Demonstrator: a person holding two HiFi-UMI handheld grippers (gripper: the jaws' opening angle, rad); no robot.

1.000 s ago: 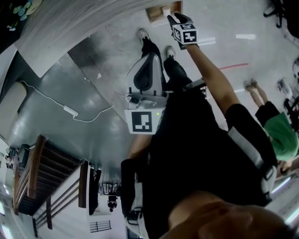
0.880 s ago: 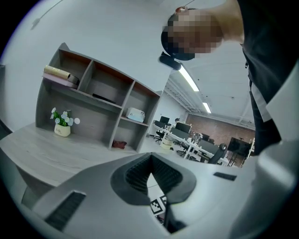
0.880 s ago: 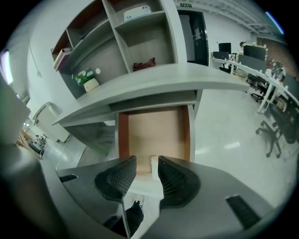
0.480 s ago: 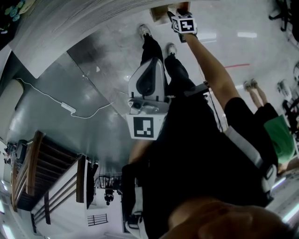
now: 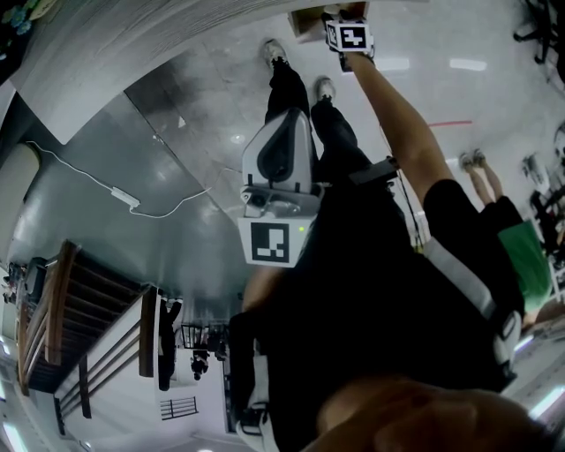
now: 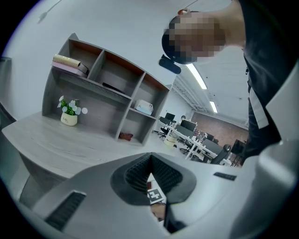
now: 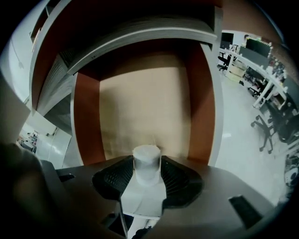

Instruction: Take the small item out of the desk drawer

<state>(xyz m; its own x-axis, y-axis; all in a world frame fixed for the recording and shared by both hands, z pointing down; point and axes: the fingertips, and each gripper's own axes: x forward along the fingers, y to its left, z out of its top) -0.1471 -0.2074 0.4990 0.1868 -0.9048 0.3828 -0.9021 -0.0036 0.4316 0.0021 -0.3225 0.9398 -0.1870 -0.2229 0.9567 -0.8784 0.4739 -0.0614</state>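
Observation:
Under the desk an open drawer (image 7: 86,112) shows a pale wood floor and red-brown sides. A small white cylinder (image 7: 146,158) stands on that floor. My right gripper (image 7: 146,164) points steeply down into the drawer, and its jaws have been opening. They now stand wide on either side of the cylinder without squeezing it. In the head view the right gripper (image 5: 341,12) reaches the drawer (image 5: 305,22) at the top edge. My left gripper (image 5: 288,119) hangs in front of my body, away from the drawer. It is shut, fingertips meeting on nothing (image 6: 150,158).
The grey desk top carries a shelf unit (image 6: 107,88) and a small plant pot (image 6: 69,117). A white cable with a power strip (image 5: 124,196) lies on the floor left of my feet (image 5: 275,55). Another person (image 5: 530,256) stands at right. Office chairs (image 7: 268,126) stand beyond the drawer.
The right gripper has moved toward the top edge of the head view and down to the drawer. The left gripper has dropped a little.

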